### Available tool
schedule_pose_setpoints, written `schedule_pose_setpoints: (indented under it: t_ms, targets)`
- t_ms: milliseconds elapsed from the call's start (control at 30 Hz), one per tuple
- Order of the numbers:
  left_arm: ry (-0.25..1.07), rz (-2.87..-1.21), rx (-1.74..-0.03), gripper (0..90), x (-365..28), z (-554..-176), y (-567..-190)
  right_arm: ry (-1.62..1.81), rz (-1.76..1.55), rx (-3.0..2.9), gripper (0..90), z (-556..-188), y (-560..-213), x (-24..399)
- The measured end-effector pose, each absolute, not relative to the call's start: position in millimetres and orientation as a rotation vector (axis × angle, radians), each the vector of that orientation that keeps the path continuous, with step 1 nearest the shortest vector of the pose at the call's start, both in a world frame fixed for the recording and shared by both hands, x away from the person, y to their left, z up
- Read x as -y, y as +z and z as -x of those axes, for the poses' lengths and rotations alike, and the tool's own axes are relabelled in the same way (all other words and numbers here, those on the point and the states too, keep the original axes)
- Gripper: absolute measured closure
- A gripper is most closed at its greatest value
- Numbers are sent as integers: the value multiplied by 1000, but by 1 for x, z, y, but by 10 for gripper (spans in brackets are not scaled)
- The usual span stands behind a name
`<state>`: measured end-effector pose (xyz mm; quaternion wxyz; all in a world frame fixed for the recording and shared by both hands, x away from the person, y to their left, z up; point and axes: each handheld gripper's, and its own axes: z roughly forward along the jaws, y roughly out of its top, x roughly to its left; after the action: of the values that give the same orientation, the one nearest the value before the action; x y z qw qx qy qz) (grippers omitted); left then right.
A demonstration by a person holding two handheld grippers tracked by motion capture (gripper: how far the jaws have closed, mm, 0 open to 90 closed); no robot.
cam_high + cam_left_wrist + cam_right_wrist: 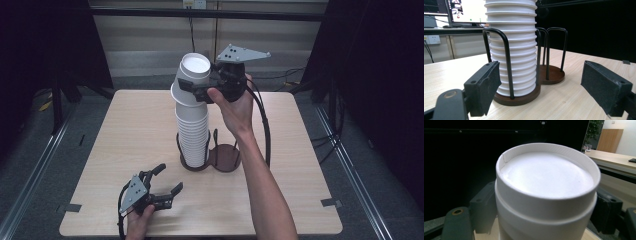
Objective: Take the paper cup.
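1. Both grippers differ: the right gripper (192, 90), raised high over the table (130, 135), is clamped on the top paper cup (192, 75), jaws pressing either side of it; the left gripper (167, 180) rests low near the table's front edge, jaws apart and holding nothing.
2. That upside-down cup tilts at the head of the tall white cup stack (192, 135).
3. This stack stands in the left ring of a dark wire holder (225, 157) at mid-table.

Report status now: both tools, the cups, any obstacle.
Right tool shut on top cups, tilted off stack. Left tool open, low on table. Holder rods flank stack; no other obstacle.
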<state>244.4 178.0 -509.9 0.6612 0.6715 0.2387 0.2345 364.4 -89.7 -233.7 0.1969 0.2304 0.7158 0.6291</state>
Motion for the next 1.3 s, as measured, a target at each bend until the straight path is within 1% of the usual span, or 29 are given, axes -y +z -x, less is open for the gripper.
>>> schedule_pose_setpoints:
  t_ms: [633,900,1300]
  targets:
    - [531,-1519,-542,157,-178,-244,-510,1847,-620,-1916,207,-353,-220,101]
    - [530,-1519,-542,157,-178,-244,-510,1889,-614,-1881,208,-346,-214,112]
    - [530,-1519,-542,157,-178,-244,-510,1908,-630,-1864,208,-339,-215,127]
